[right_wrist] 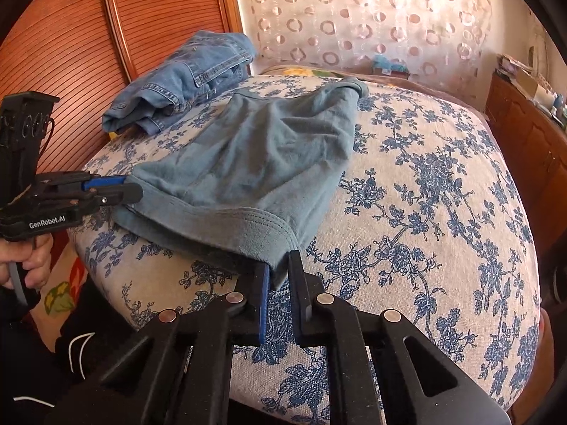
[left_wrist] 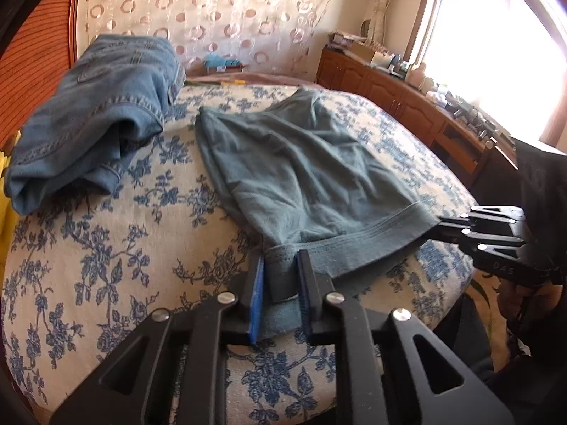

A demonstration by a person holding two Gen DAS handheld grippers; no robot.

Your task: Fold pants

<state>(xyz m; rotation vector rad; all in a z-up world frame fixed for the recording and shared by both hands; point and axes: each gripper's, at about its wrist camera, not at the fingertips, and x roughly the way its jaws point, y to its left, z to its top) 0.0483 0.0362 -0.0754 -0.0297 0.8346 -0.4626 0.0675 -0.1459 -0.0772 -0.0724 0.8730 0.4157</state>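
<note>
The teal shorts (left_wrist: 301, 163) lay ahead of both claws on the floral bedspread (left_wrist: 106, 248). Left gripper (left_wrist: 280, 283) and right gripper (right_wrist: 280, 272) each pinched 1 waistband corner (soft, light, likely droopy).

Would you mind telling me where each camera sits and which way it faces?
Left wrist view: on the left hand-held gripper, looking down across the bed at the teal pants; the right hand-held gripper shows.
Right wrist view: on the right hand-held gripper, looking down at the pants; the left hand-held gripper and a hand show.
Shared: pants, folded jeans, bed.
</note>
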